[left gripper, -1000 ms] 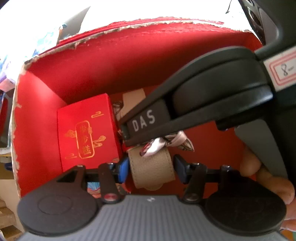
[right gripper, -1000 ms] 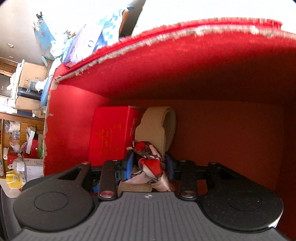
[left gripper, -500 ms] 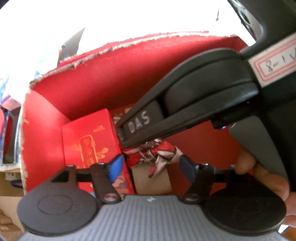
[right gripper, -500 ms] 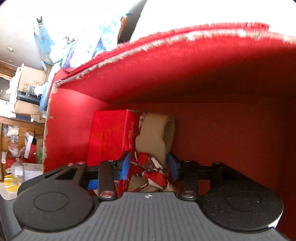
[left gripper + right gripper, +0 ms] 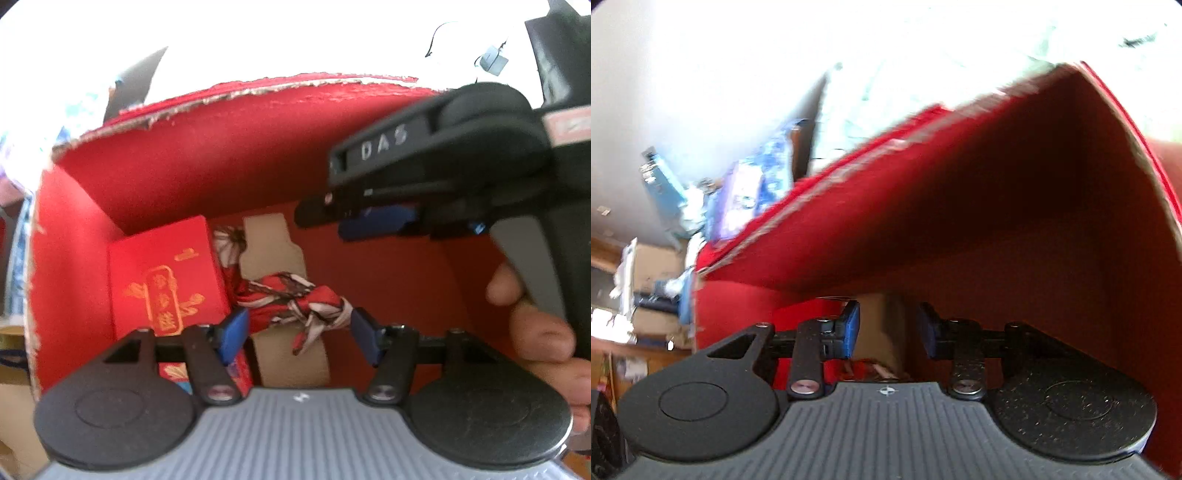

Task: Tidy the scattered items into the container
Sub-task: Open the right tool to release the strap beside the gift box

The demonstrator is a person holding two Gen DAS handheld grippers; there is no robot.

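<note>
Red-patterned scarf (image 5: 295,299) on tan strap (image 5: 273,251) looks soft, light; I'd pinch the knot at 6 o'clock. My left tongs (image 5: 297,332) and right tongs (image 5: 888,328) gape empty.

Container (image 5: 229,173): walls are raised around every item; its floor lies below both grippers.
Gift box (image 5: 166,273): placed in the container's left corner, against the left wall.
Band (image 5: 273,251): laid on the floor just right of the gift box, extending away from the left wrist camera.
Scarf (image 5: 295,302): draped across the band, between the left gripper's fingers.
Left gripper (image 5: 299,332): held above the scarf.
Right gripper (image 5: 376,218): positioned to the upper right, above the floor.
</note>
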